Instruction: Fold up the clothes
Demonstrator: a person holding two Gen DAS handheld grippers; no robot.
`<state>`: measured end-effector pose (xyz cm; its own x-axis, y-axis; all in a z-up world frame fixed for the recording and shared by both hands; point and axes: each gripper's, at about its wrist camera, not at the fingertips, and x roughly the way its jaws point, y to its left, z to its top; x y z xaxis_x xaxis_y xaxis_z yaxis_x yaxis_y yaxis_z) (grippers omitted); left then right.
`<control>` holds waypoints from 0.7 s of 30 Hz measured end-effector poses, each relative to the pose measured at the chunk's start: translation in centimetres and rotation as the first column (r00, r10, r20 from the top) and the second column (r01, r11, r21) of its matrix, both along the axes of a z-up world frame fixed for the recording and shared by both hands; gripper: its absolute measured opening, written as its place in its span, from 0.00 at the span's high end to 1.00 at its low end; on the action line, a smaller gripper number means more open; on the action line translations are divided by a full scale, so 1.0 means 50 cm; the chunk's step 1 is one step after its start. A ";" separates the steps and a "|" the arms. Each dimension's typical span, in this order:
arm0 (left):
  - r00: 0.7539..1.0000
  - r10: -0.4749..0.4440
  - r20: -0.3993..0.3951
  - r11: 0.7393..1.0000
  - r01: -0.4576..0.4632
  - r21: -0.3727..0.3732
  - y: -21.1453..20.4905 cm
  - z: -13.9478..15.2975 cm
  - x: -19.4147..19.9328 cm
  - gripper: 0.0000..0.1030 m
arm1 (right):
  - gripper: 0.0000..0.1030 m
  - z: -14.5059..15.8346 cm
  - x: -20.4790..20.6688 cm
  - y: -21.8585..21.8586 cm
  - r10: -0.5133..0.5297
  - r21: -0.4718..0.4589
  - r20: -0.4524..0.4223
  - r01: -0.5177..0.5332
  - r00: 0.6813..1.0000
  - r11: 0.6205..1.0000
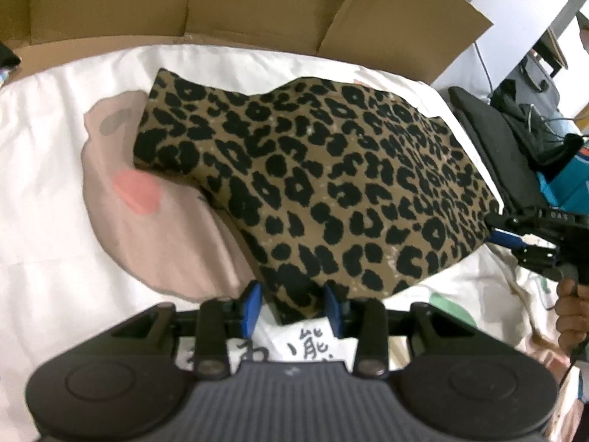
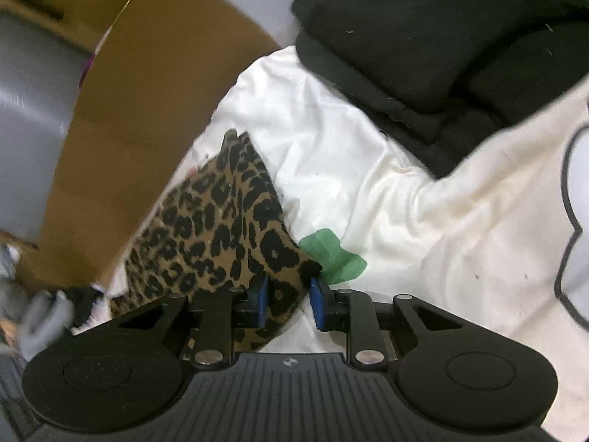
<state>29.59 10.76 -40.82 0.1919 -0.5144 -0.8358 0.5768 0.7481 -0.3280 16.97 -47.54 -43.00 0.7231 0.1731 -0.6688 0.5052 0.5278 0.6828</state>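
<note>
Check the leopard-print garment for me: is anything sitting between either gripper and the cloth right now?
Nothing visible. The left gripper has the leopard-print garment edge between its open fingers, and the right gripper likewise straddles a corner. The black clothes lie apart.

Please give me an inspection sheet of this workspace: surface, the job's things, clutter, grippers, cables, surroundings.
Surface: white printed sheet, wrinkled.
Job's things: leopard-print garment, folded over, lying on the sheet.
Clutter: black garments piled at the sheet's edge.
Grippers: left gripper open, a garment corner between its blue pads; right gripper open around another corner.
Cables: thin cables beyond the bed, in the left wrist view.
Surroundings: cardboard box with open flaps behind the sheet; blue box to the side.
</note>
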 end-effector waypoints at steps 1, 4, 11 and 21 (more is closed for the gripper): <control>1.000 0.000 -0.006 1.000 0.000 -0.006 0.001 -0.003 -0.001 0.62 | 0.75 -0.007 -0.004 -0.006 -0.019 0.036 -0.002 0.019 1.000 0.999; 0.999 0.018 -0.029 0.999 -0.019 -0.031 0.004 -0.011 0.002 0.62 | 0.69 -0.028 -0.011 -0.015 -0.073 0.128 -0.007 0.073 0.997 0.989; 0.996 0.058 -0.067 0.993 -0.065 -0.101 0.003 -0.025 0.016 0.62 | 0.55 -0.048 0.011 -0.016 -0.103 0.209 0.011 0.099 0.995 0.973; 0.990 0.085 -0.115 0.983 -0.103 -0.154 0.013 -0.039 0.014 0.61 | 0.75 -0.004 0.009 -0.028 -0.117 0.244 0.075 0.095 0.990 0.965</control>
<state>30.29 11.39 -42.79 0.1587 -0.6265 -0.7631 0.4613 0.7304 -0.5038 17.44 -48.96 -43.19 0.7998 0.2395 -0.5504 0.4818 0.2905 0.8267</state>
